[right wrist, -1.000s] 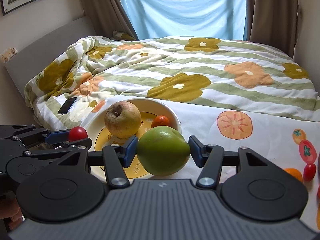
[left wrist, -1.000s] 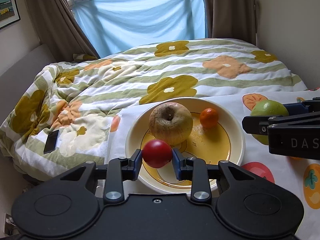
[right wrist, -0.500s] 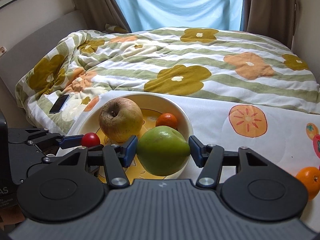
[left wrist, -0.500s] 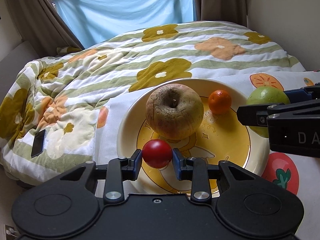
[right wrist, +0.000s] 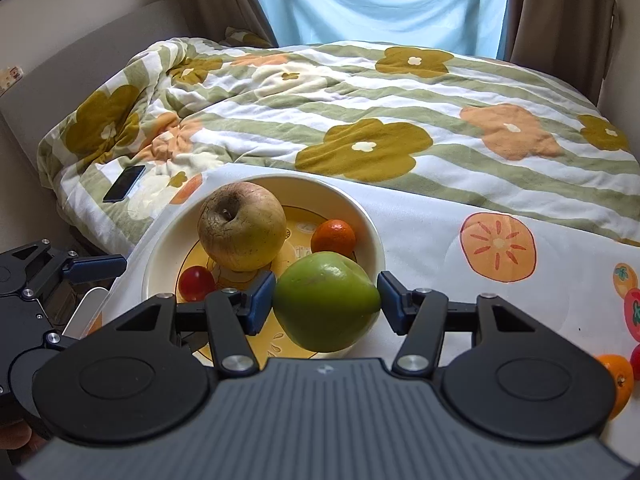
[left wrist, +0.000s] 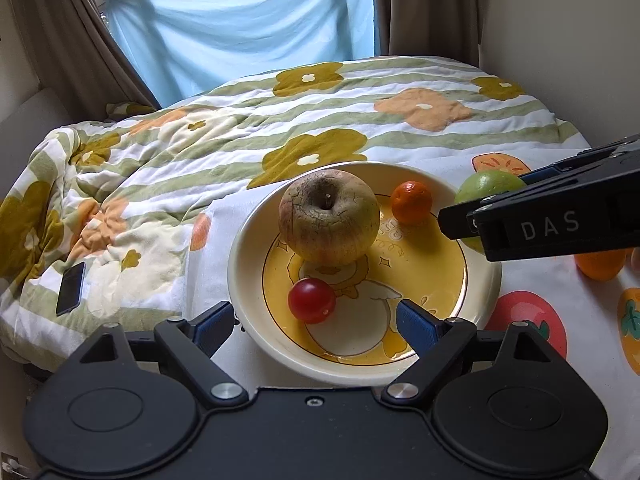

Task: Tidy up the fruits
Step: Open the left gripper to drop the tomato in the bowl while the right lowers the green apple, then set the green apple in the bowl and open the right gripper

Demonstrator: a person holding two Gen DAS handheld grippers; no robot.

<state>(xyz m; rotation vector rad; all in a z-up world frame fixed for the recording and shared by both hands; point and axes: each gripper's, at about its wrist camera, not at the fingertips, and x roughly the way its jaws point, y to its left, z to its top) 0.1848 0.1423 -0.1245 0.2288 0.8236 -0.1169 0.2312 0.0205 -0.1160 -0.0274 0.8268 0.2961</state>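
Left wrist | my left gripper (left wrist: pixel 314 322) has released the small red tomato (left wrist: pixel 311 300) onto the yellow-centred cream plate (left wrist: pixel 240 264); right gripper (right wrist: pixel 326 300) clamps the green apple (right wrist: pixel 326 306), next in.

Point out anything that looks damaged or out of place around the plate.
The big apple on the plate looks past its best: its skin is wrinkled, cracked and browned near the stem. A phone lies on the quilt left of the plate, away from the fruit. Nothing looks spilled.

Green fruit (right wrist: pixel 326 306) between right hand-held gripper (right wrist: pixel 326 300) pads, over plate (right wrist: pixel 160 248) rim.
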